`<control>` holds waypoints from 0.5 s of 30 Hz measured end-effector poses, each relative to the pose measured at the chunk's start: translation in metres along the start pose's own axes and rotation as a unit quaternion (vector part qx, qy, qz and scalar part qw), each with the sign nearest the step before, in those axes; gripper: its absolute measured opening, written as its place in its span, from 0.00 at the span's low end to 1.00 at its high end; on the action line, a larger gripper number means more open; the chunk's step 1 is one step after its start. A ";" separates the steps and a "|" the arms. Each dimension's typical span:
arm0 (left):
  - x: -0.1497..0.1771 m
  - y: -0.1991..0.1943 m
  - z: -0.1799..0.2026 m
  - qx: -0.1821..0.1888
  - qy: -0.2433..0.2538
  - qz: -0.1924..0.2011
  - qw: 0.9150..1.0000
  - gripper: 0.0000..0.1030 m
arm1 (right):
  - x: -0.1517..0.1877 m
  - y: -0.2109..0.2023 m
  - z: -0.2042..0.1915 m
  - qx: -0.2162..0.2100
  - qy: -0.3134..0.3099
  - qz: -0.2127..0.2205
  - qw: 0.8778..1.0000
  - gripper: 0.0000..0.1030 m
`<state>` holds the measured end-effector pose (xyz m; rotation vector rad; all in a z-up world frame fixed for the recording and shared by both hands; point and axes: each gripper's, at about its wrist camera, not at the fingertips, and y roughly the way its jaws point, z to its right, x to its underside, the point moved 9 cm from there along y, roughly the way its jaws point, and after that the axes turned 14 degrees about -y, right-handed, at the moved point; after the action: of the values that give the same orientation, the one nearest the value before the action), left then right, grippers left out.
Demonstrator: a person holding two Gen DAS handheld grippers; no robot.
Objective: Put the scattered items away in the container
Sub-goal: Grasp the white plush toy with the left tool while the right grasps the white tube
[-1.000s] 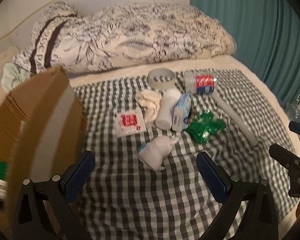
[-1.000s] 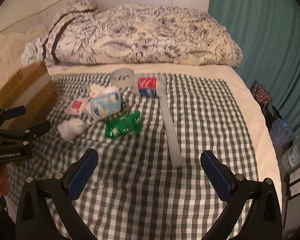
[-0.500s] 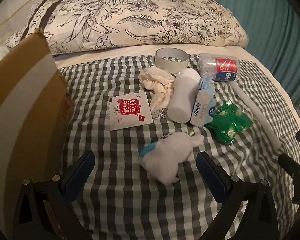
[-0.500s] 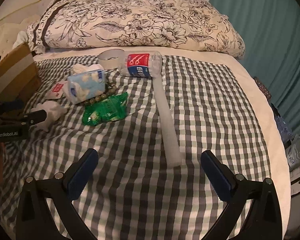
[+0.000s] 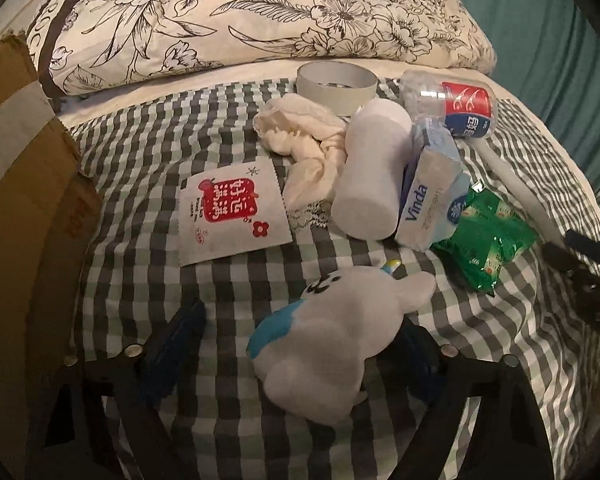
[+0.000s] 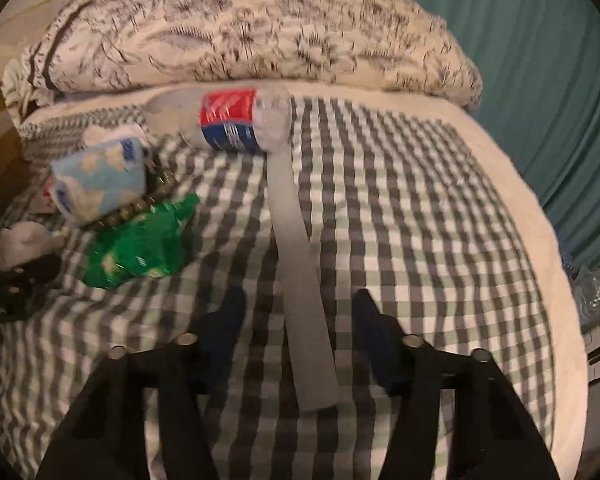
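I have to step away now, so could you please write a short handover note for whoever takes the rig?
Left gripper: open, jaws either side of the plush toy, not closed.
Right gripper: open, straddling the long white tube.
Cardboard box stands at the left edge of the checked cloth.
Done: nothing visibly boxed.
Left: plush, tube, bottle, tissue pack, green packet, sachet, the rest.

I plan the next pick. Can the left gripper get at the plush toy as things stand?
Probably yes: the left gripper is open, the plush toy lies between its fingers, and nothing covers it.
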<state>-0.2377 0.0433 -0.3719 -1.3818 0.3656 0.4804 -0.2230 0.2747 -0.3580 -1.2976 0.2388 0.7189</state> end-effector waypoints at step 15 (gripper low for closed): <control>0.002 -0.011 0.002 -0.001 -0.002 -0.008 1.000 0.54 | 0.008 0.001 0.003 -0.015 0.021 0.014 1.000 0.18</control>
<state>-0.2303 0.0446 -0.3632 -1.3851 0.3507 0.4699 -0.2183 0.2808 -0.3625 -1.3403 0.2820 0.7228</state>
